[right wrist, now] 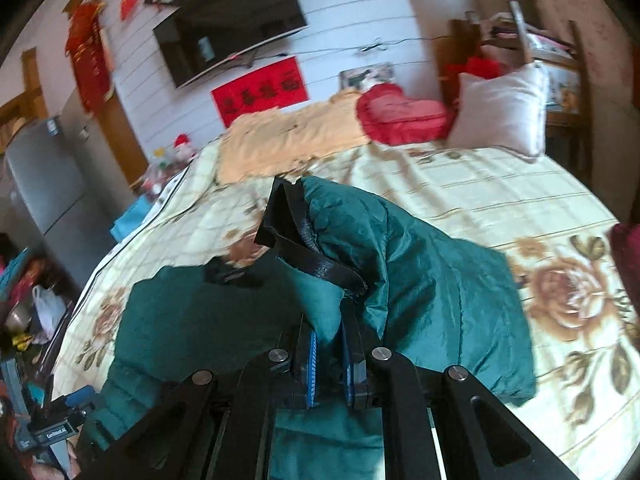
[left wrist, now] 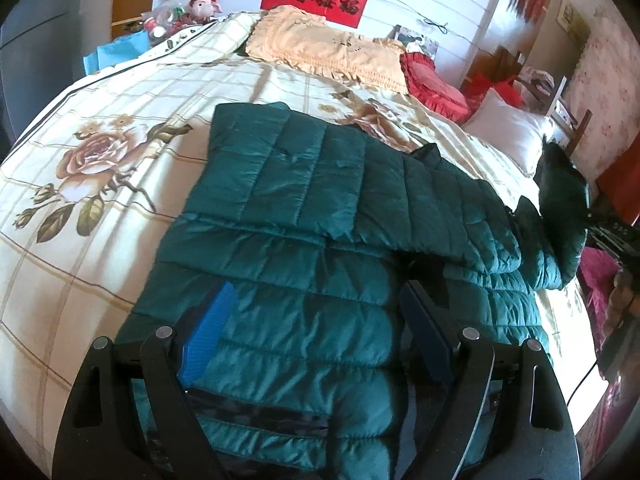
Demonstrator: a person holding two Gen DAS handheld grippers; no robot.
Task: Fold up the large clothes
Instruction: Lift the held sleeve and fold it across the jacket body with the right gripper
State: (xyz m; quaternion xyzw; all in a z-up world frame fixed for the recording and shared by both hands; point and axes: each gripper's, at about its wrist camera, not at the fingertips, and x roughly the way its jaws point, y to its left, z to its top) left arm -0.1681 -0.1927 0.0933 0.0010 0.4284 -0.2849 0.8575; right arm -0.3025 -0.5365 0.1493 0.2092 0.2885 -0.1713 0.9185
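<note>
A dark green quilted puffer jacket (left wrist: 304,208) lies spread on the floral bedspread (left wrist: 100,152), one sleeve folded across its body. My left gripper (left wrist: 316,300) is open, its fingers spread wide just above the jacket's lower part. My right gripper (right wrist: 330,336) is shut on a fold of the jacket (right wrist: 424,288) near its black-trimmed cuff or collar (right wrist: 296,224) and holds it lifted above the bed. The lifted part shows at the right edge of the left wrist view (left wrist: 560,208).
A peach pillow (left wrist: 320,48), a red heart cushion (left wrist: 432,80) and a white pillow (left wrist: 512,132) lie at the head of the bed. A TV (right wrist: 228,24) hangs on the wall. A grey fridge (right wrist: 44,184) and floor clutter stand at the left.
</note>
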